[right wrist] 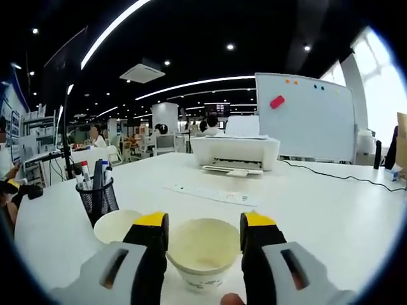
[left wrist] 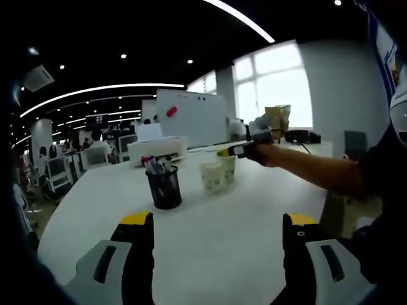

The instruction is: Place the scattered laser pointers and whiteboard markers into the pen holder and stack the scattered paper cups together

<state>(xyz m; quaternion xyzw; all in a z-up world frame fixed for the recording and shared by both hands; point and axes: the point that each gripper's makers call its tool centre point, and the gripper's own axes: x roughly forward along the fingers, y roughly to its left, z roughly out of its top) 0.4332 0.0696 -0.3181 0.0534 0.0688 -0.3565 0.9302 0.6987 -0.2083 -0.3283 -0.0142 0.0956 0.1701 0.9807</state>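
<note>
My right claw [right wrist: 203, 236] is straddling a paper cup [right wrist: 202, 253] mid-desk, jaws apart either side of its rim, not clamped yet. A second cup [right wrist: 113, 225] is sitting just beside it, next to the mesh pen holder [right wrist: 99, 201] with the markers [right wrist: 86, 174] in it. My left claw [left wrist: 217, 223] is hanging open over the near edge of the desk [left wrist: 222, 248], holding nothing. To do this well, I'm thinking: pinch lightly at the rim so the wall isn't crushing, lift straight, then nest it squarely into the neighbour.
</note>
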